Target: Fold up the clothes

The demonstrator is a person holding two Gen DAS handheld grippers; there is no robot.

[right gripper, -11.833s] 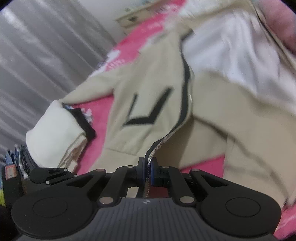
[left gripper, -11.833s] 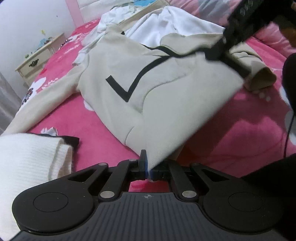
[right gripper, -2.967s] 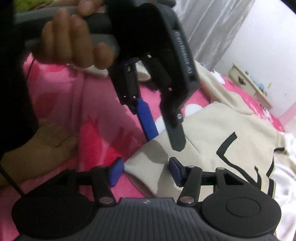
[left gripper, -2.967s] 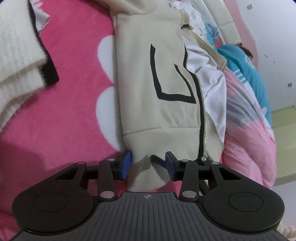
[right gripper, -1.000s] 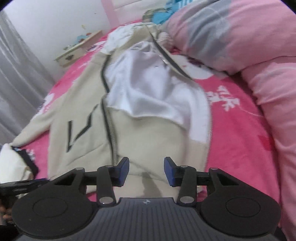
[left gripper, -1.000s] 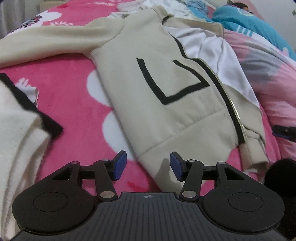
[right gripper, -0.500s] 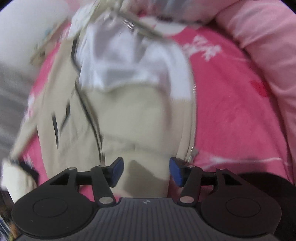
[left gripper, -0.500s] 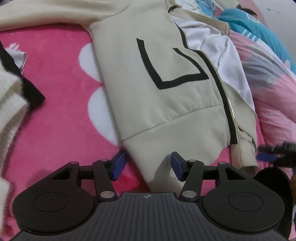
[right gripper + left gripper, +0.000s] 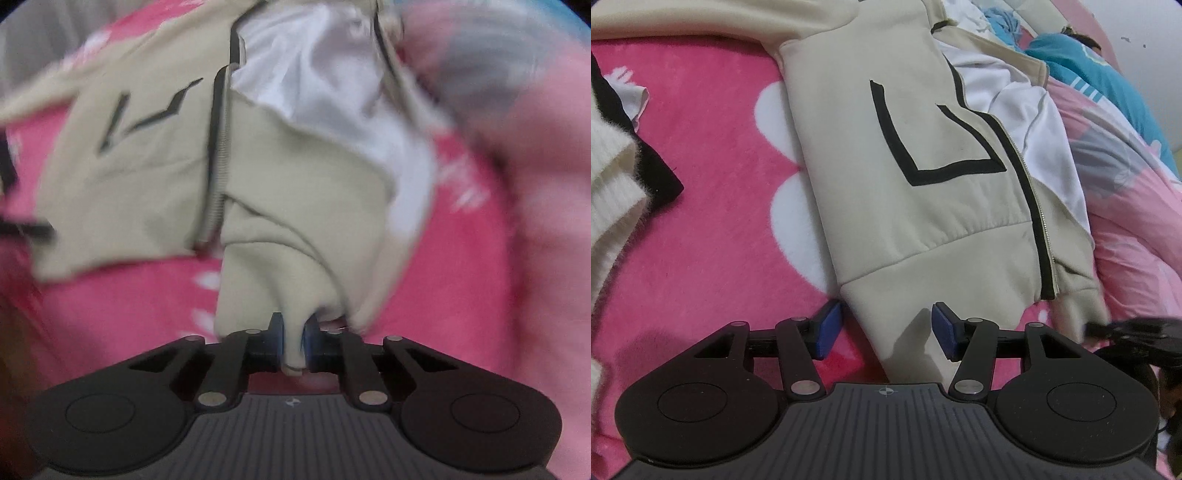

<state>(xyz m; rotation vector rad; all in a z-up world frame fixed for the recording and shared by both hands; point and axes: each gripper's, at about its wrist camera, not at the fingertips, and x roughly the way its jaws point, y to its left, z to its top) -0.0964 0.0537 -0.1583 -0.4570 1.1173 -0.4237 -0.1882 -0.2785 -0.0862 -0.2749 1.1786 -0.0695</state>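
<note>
Pink fuzzy blanket (image 9: 713, 236) with white blobs covers the bed. My beige jacket (image 9: 908, 184) lies flat on it, soft and thick. Its long side runs away from me, with the bottom band nearest and the collar far off. It has black line shapes, a black zipper strip and white lining inside. I see no words to read. My left gripper (image 9: 886, 332) is wide open around the bottom corner. My right gripper (image 9: 293, 341) is squeezed tight on the other bottom corner. A white fluffy sweater (image 9: 609, 192) sits at the left.
</note>
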